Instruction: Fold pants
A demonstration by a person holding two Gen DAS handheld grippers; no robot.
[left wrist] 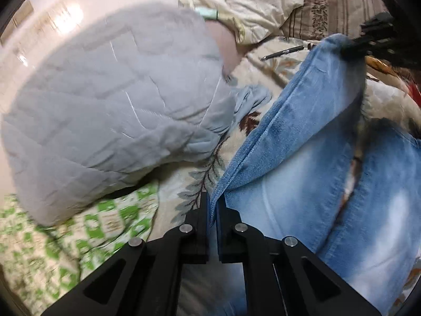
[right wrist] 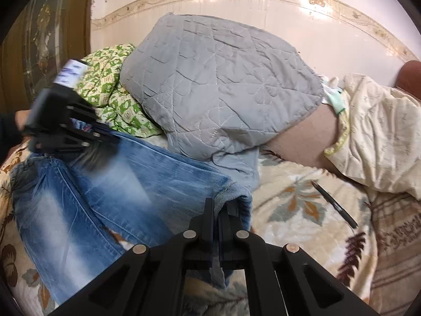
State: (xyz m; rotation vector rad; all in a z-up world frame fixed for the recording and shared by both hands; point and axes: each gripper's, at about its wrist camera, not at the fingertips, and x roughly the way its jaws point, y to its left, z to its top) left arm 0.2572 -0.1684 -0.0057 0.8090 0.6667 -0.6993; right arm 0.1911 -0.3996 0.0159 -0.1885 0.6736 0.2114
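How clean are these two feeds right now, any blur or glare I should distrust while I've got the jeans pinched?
Left wrist view: motion blur smears the green-patterned bedding and the right gripper; the jeans at the left gripper stay readable. Right wrist view: the left gripper is streaked, the pen sharp; glare spots the glossy wall. Both bow at the edges.

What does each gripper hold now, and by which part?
Both grip the blue jeans. The left gripper pinches a side edge of the denim; the right gripper pinches a hem corner.
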